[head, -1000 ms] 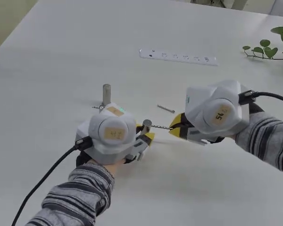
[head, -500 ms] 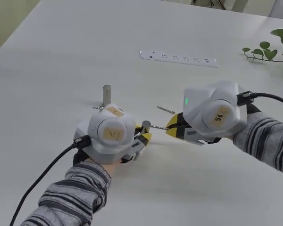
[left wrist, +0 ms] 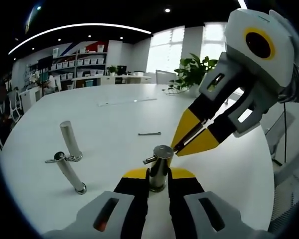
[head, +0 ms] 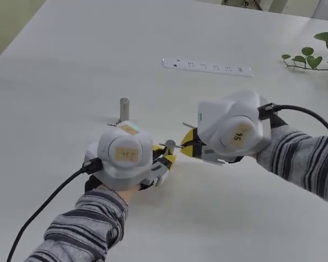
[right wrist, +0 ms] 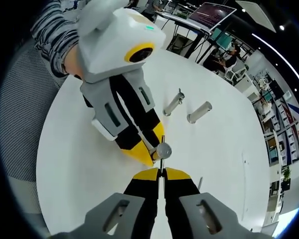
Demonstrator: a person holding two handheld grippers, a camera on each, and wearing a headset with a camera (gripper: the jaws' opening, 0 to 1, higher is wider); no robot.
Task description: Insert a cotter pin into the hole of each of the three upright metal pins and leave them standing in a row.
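Observation:
My left gripper is shut on a short upright metal pin standing on the white table. My right gripper is shut on a thin cotter pin, which runs through the hole near the pin's top. Its far end pokes out the other side. A second metal pin stands upright behind. A third pin lies on its side with a cotter pin through it.
A loose cotter pin lies on the table behind the right gripper. A white power strip sits farther back. Plant leaves reach in at the far right. Cables trail from both grippers.
My right gripper has moved left toward the held metal pin, carrying the cotter pin further into its hole. The left gripper has stayed put.

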